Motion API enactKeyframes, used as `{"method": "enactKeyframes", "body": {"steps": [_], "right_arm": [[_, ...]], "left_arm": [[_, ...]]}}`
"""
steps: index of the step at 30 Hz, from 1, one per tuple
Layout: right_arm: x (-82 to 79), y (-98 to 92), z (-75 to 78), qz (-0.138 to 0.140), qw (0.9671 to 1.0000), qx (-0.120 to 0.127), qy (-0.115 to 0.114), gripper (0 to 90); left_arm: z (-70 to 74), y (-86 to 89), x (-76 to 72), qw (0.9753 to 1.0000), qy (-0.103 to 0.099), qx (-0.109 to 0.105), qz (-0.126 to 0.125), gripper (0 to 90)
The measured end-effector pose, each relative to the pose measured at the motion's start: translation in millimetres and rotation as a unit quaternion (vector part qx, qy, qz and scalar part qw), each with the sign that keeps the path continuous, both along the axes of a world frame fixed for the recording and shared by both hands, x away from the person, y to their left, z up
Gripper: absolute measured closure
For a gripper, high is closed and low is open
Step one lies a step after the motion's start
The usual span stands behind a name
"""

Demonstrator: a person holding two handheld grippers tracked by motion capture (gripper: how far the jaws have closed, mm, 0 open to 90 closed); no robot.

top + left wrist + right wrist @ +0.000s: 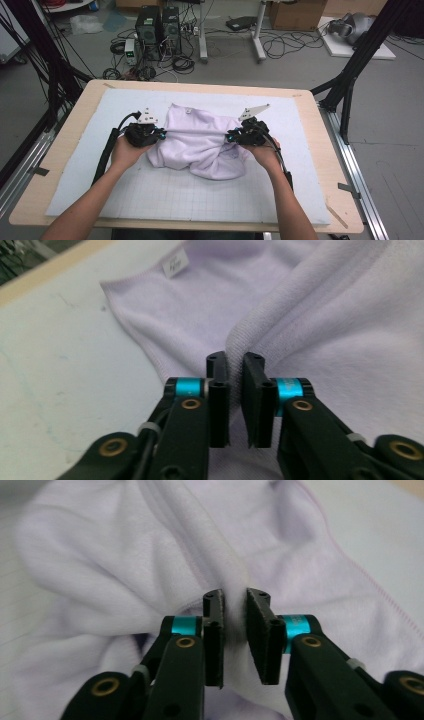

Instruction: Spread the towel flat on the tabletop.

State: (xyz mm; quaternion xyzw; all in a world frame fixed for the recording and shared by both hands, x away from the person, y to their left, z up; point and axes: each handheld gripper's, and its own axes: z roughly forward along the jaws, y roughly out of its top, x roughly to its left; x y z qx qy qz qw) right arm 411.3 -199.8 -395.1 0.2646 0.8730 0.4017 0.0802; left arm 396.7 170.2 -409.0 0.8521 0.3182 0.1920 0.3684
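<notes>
lilac towel [200, 145] strung between two grippers, one taut edge running jaw to jaw

the towel lies bunched mid-table on the pale grid mat [150, 195], most of its bulk sagging on the person's side of the jaws, a flatter part spread beyond them. its stretched hem is the long axis, straight across from the left gripper [159, 133] to the right gripper [231, 135], so any coming pull or fold looks to turn on that line; both hands sit about equally near the cloth. left gripper view: jaws nearly closed, pinching a thick folded edge of towel [300, 340] rising just ahead of the tips. right gripper view: jaws pinching a gathered ridge of towel [150, 555] running straight away from them. small white label [175, 263] beyond the left jaws, at the far hem; its print is too small to read.
</notes>
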Motion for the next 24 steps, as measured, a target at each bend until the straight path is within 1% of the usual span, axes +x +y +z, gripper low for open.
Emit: {"method": "enactKeyframes", "body": {"steps": [1, 2, 3, 4, 6, 7, 8, 9, 12, 13, 14, 15, 16, 17, 18, 19, 21, 22, 23, 24], "right_arm": [[2.9, -1.5, -4.0, -0.006, 1.0, 0.002, 0.006, 72.7], [4.4, -3.4, -6.0, -0.01, 0.9999, 0.008, 0.008, 69.7], [3.7, -5.4, -6.1, -0.012, 0.9998, 0.016, 0.008, 67.5], [0.8, -7.5, -4.7, -0.01, 0.9997, 0.021, 0.005, 65.9], [-8.1, -11.0, 1.1, -0.007, 0.9995, 0.029, -0.008, 63.7], [-19.9, -14.3, 7.0, 0.003, 0.9989, 0.043, -0.02, 63.0], [-19.9, -14.3, 7.0, 0.003, 0.9989, 0.043, -0.02, 63.0], [-26.0, -15.2, 9.1, 0.007, 0.9984, 0.048, -0.028, 62.6], [-45.8, -15.7, 10.4, 0.027, 0.9974, 0.049, -0.045, 61.2], [-59.0, -14.9, 7.6, 0.038, 0.9971, 0.045, -0.048, 60.4], [-59.0, -14.9, 7.6, 0.038, 0.9971, 0.045, -0.048, 60.4], [-63.5, -13.8, 6.0, 0.046, 0.9974, 0.038, -0.041, 58.9], [-67.1, -11.5, 4.8, 0.054, 0.998, 0.023, -0.026, 57.3], [-71.5, -9.6, 2.9, 0.064, 0.9974, 0.014, -0.029, 57.4], [-78.6, -8.1, 0.2, 0.069, 0.9965, 0.018, -0.044, 58.1], [-84.2, -7.3, -3.2, 0.077, 0.9955, 0.019, -0.051, 58.2], [-89.5, -5.2, -13.2, 0.086, 0.9955, 0.007, -0.041, 57.7], [-92.3, -3.6, -25.3, 0.088, 0.9958, -0.004, -0.025, 58.2], [-92.3, -3.6, -25.3, 0.088, 0.9958, -0.004, -0.025, 58.2], [-92.7, -2.4, -31.0, 0.088, 0.9959, -0.009, -0.021, 59.8]], "left_arm": [[-2.0, 1.6, 2.2, 0.9999, 0.009, -0.004, 0.004, 71.6], [-1.3, 5.6, 3.3, 0.9997, 0.021, -0.014, 0.002, 65.0], [0.9, 10.3, 2.5, 0.9993, 0.024, -0.027, 0.001, 60.9], [4.7, 15.6, 0.0, 0.9991, 0.018, -0.037, 0.002, 58.0], [13.5, 26.4, -7.4, 0.9982, 0.007, -0.06, 0.005, 53.2], [17.6, 30.7, -12.1, 0.9976, 0.004, -0.068, 0.004, 50.2], [21.2, 34.2, -18.1, 0.9972, -0.001, -0.075, -0.001, 50.2], [23.4, 37.0, -25.1, 0.9969, -0.008, -0.078, -0.007, 49.9], [22.8, 41.1, -45.9, 0.9969, -0.011, -0.072, -0.029, 49.3], [20.2, 41.2, -52.0, 0.9969, -0.008, -0.07, -0.035, 49.5], [16.8, 40.6, -57.5, 0.9967, -0.004, -0.069, -0.042, 49.5], [13.0, 39.3, -62.1, 0.9968, -0.001, -0.063, -0.049, 49.9], [8.4, 37.1, -66.0, 0.9967, 0.001, -0.06, -0.054, 50.3], [3.8, 34.4, -69.6, 0.9967, 0.006, -0.056, -0.058, 50.9], [-1.2, 31.1, -71.9, 0.9965, 0.01, -0.052, -0.064, 51.2], [-6.0, 27.4, -73.8, 0.9963, 0.014, -0.046, -0.071, 51.5], [-15.1, 18.4, -75.7, 0.9961, 0.021, -0.036, -0.078, 52.7], [-18.6, 14.3, -75.3, 0.9963, 0.021, -0.023, -0.08, 57.6], [-21.4, 10.6, -75.0, 0.9965, 0.018, -0.013, -0.081, 57.6], [-23.5, 8.1, -74.7, 0.9963, 0.014, -0.009, -0.084, 65.0]]}}
